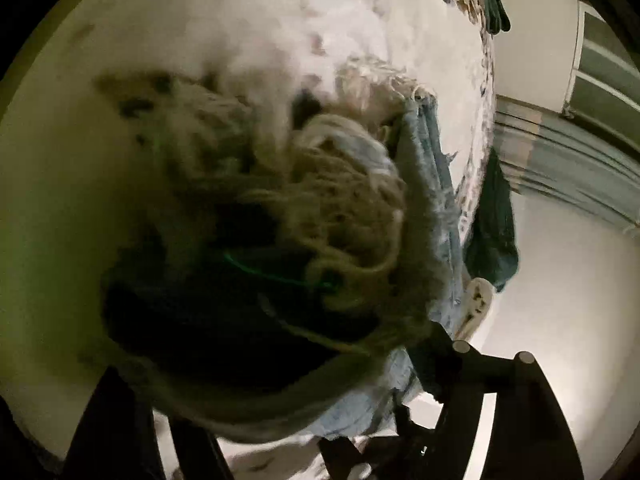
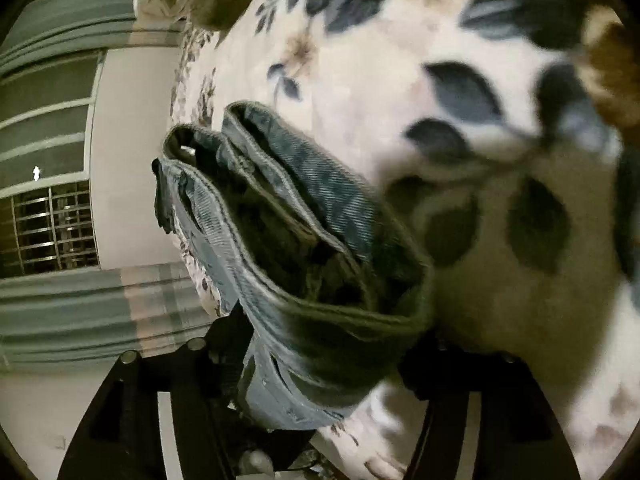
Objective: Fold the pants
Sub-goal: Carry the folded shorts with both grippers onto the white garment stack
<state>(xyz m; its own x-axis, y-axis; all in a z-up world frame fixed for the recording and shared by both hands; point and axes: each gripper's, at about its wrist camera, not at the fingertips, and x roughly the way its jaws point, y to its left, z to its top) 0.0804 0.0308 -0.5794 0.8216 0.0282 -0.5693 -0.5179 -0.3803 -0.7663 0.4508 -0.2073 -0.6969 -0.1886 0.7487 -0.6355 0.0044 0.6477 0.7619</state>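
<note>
The pants are light blue jeans. In the right wrist view the jeans [image 2: 304, 240] hang bunched with the waistband and open folds facing the camera, above a floral bedsheet [image 2: 400, 60]. My right gripper [image 2: 320, 408] is shut on the jeans' lower edge. In the left wrist view the jeans [image 1: 432, 184] show a frayed hem with pale threads [image 1: 344, 208], very close and blurred. My left gripper [image 1: 280, 432] is shut on the jeans, with denim bulging between its black fingers [image 1: 460, 400].
The bed's edge [image 1: 480, 160] runs down the right of the left wrist view, with a dark green cloth [image 1: 494, 224] hanging off it. Striped curtains [image 2: 80, 304], a white wall and a barred window [image 2: 52, 232] lie left in the right wrist view.
</note>
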